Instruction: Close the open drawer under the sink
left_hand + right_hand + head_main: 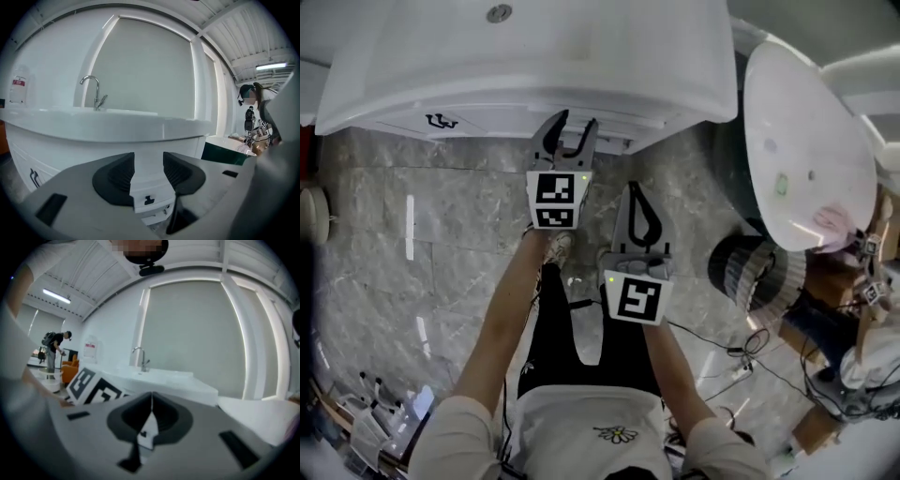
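The left claw is held in front of the white cabinet under the sink, with its tips close to the cabinet front. In the left gripper view the left claw has its jaws well apart, and nothing is between the pads. Through the gap a white drawer with a small black handle can be seen, below the rim of the sink and a little behind the claw. Whether this drawer is fully pushed in, I cannot tell from these views. The right claw is further back from the cabinet, beside the left one and nearer to the person's body. In the right gripper view the right claw has its jaws together, the tips meet and they hold nothing. The faucet stands at the back of the sink, and a soap dispenser is on the wall to its left. A second black handle is on the cabinet front further left. The floor is grey marble, and a round white tabletop stands to the right of the sink.
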Tool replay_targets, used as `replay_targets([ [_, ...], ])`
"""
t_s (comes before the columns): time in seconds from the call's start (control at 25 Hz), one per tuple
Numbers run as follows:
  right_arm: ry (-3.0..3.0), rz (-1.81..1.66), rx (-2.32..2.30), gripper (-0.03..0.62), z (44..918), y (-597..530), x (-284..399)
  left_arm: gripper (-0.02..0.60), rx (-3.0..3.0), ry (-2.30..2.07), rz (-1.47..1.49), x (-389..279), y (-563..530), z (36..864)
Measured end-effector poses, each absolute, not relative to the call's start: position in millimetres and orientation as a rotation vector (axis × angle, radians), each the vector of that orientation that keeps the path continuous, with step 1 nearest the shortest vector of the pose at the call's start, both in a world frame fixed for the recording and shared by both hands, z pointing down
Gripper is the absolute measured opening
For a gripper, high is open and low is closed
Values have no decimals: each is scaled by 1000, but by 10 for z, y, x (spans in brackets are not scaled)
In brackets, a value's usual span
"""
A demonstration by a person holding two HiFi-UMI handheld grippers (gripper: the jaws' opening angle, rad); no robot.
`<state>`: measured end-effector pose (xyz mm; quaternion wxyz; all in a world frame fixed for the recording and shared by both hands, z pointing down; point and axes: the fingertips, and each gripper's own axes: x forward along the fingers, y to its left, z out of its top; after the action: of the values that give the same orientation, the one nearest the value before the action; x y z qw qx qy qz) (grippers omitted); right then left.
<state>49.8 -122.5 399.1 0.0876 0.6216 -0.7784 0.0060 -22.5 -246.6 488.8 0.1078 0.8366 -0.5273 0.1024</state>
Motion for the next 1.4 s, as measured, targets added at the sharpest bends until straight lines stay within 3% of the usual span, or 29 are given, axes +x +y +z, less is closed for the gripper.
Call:
replay_targets([
  [0.64,-2380,-130,1882,29,2276,-953,573,201,2621,-1598,8,-360,-1449,2433],
  [0.88,-2429,-154,1880,30,1905,-768,537,140,2689,-1702,-113,-351,-1021,1694],
  [1.08,-2480,-162,1875,29,1693,-530,619,90,2666,-1762,-159,-242,-605,1427],
  [1.16,-2507,-160,1869,29,1645,-468,641,36,2674,-1781,-145,-189,-532,1466],
  [1.4,-2567,-192,1811,29,1631,-250,644,21,2639,-1765,-136,-29,-252,1604],
])
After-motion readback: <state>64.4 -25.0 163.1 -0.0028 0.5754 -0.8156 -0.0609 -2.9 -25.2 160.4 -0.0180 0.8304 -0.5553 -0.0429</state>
